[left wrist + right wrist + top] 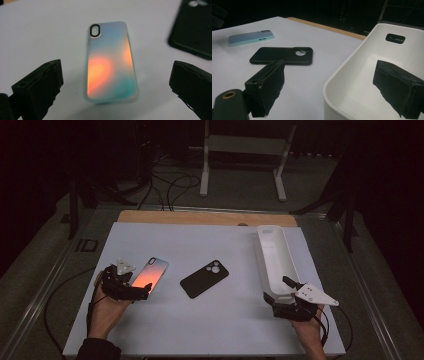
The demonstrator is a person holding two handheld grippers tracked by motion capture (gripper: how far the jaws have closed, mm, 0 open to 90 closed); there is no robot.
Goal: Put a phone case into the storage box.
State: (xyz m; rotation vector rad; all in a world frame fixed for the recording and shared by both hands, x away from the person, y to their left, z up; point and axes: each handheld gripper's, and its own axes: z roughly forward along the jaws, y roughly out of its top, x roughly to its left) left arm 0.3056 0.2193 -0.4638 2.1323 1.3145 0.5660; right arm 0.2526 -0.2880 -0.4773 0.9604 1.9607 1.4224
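Observation:
An iridescent phone case lies flat on the white table, glowing orange and teal, camera cut-out at its far end. My left gripper is open, its jaws standing either side of the case's near end without touching it. A black phone case lies at the table's middle. On the right stands a long white bin. My right gripper is open at the bin's near end, one jaw outside the near wall, the other over the inside.
The white table top has a wooden strip along its far edge. Beyond it on the dark floor are cables and a white stand. The iridescent case shows far off in the right gripper view.

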